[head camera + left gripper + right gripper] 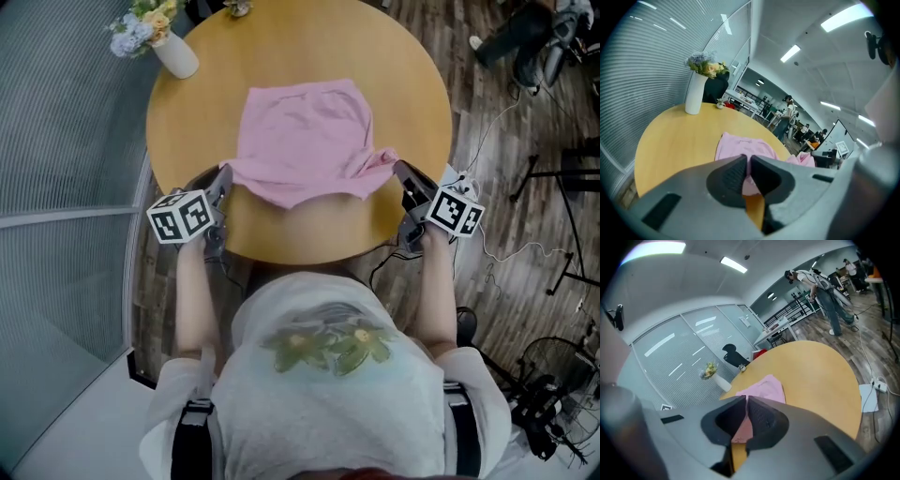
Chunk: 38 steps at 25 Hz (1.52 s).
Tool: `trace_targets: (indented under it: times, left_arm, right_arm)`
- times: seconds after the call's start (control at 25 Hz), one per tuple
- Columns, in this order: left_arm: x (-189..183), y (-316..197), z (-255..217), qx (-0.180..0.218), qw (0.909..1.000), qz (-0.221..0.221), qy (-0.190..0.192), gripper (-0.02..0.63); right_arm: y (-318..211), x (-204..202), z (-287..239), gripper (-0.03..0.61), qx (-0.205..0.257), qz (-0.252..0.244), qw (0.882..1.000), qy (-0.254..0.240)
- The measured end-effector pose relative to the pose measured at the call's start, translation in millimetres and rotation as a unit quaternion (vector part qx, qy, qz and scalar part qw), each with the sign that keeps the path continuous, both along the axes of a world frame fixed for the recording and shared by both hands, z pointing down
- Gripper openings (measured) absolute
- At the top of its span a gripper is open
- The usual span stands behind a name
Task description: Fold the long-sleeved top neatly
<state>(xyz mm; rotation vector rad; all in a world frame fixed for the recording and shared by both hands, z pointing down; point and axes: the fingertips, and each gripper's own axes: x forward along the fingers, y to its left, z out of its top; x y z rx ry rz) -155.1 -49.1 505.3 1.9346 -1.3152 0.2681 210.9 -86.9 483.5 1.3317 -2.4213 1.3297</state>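
Head view: a round wooden table [309, 47] bears a pink long-sleeved top [305, 136], which lies at the table's middle, reaching toward the near edge, its sleeves not visible as separate parts. The left gripper [225, 176] is clenched on the near left corner of the top. The right gripper [398, 171] is clenched on a bunched fold of cloth at the near right corner. The near edge of the top runs in a curve between the two grips. Each gripper carries a marker cube, left [181, 216] and right [457, 209]. A white vase [175, 54] with flowers [141, 23] stands at the far left rim of the table, well apart from the top.

Left gripper view: the left gripper [746, 161] has its jaws closed together with pink cloth of the top [740, 147] between the pads; the vase [693, 93] stands beyond.

Right gripper view: the right gripper [746, 401] likewise grips the top [764, 389], jaws together on the cloth; the vase [723, 383] stands far left.
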Motion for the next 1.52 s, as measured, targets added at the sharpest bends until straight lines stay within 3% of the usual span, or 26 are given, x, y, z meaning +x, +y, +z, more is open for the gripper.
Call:
trace_targets:
  times: [0.16, 0.24, 0.32, 0.4, 0.48, 0.6, 0.76, 0.84, 0.96, 1.08, 1.12, 1.16, 1.28, 1.36, 1.44, 1.52]
  left_arm:
    - [-17.7, -91.6, 11.5, -0.016, 0.9986, -0.023, 0.044, 0.028]
    - [-28.7, -142.8, 36.9, -0.048, 0.9947, -0.053, 0.074, 0.029]
    - [-36.1, -177.9, 75.7, -0.102, 0.9899, -0.071, 0.069, 0.059]
    - [-37.3, -188.4, 107.5, -0.144, 0.9860, -0.073, 0.040, 0.109]
    - [-33.0, -185.6, 117.2, -0.145, 0.9864, -0.070, 0.032, 0.123]
    - [-30.3, -178.0, 112.5, -0.118, 0.9914, -0.051, 0.023, 0.140]
    - [-22.4, -179.5, 100.0, -0.080, 0.9945, 0.030, -0.060, 0.138]
    - [9.7, -176.0, 87.9, -0.071, 0.9903, 0.111, -0.045, 0.138]
    - [65.8, -171.3, 84.7, -0.082, 0.9662, 0.243, -0.022, 0.138]
    - [91.8, -177.8, 113.4, -0.114, 0.9392, 0.314, -0.079, 0.138]
    - [91.3, -188.3, 121.2, -0.113, 0.9379, 0.311, -0.106, 0.138]
    - [86.3, -204.0, 123.7, -0.100, 0.9436, 0.288, -0.128, 0.138]
    - [49.9, -264.4, 107.3, -0.033, 0.9780, 0.136, -0.155, 0.138]
    - [27.2, -284.8, 94.8, -0.002, 0.9837, 0.067, -0.167, 0.138]
    - [25.2, -278.2, 87.8, 0.007, 0.9824, 0.076, -0.170, 0.138]
    - [34.0, -255.6, 88.9, -0.003, 0.9800, 0.115, -0.162, 0.138]
  right_arm:
    - [-105.4, -3.0, 9.1, 0.031, -0.005, 0.029, 1.000, 0.010]
    - [-167.6, -7.4, 29.8, 0.031, -0.022, 0.047, 0.999, 0.006]
    - [-217.6, -15.1, 60.3, 0.035, -0.054, 0.058, 0.997, 0.003]
    - [-239.5, -21.1, 90.9, 0.158, -0.095, 0.062, 0.994, 0.006]
    - [-238.4, -23.2, 108.8, 0.167, -0.107, 0.054, 0.992, 0.025]
    - [-225.2, -23.3, 119.5, 0.167, -0.079, 0.011, 0.993, 0.083]
    - [-221.8, -33.3, 113.5, 0.164, 0.007, -0.059, 0.981, 0.186]
    - [-214.7, -59.9, 105.0, 0.123, 0.035, -0.127, 0.972, 0.195]
    - [-205.0, -100.8, 113.9, 0.091, 0.003, -0.219, 0.957, 0.191]
    - [-214.7, -114.2, 132.4, 0.091, -0.029, -0.227, 0.949, 0.217]
    - [-223.3, -114.6, 133.6, 0.091, -0.028, -0.212, 0.951, 0.222]
    - [-233.4, -114.2, 131.8, 0.091, -0.023, -0.193, 0.955, 0.223]
    - [-263.6, -110.6, 120.0, 0.091, 0.002, -0.142, 0.965, 0.219]
    - [-274.5, -108.2, 113.2, 0.091, 0.013, -0.133, 0.966, 0.222]
    - [-273.9, -108.7, 105.3, 0.091, 0.023, -0.136, 0.966, 0.217]
    - [-264.9, -108.7, 104.3, 0.091, 0.022, -0.147, 0.964, 0.219]
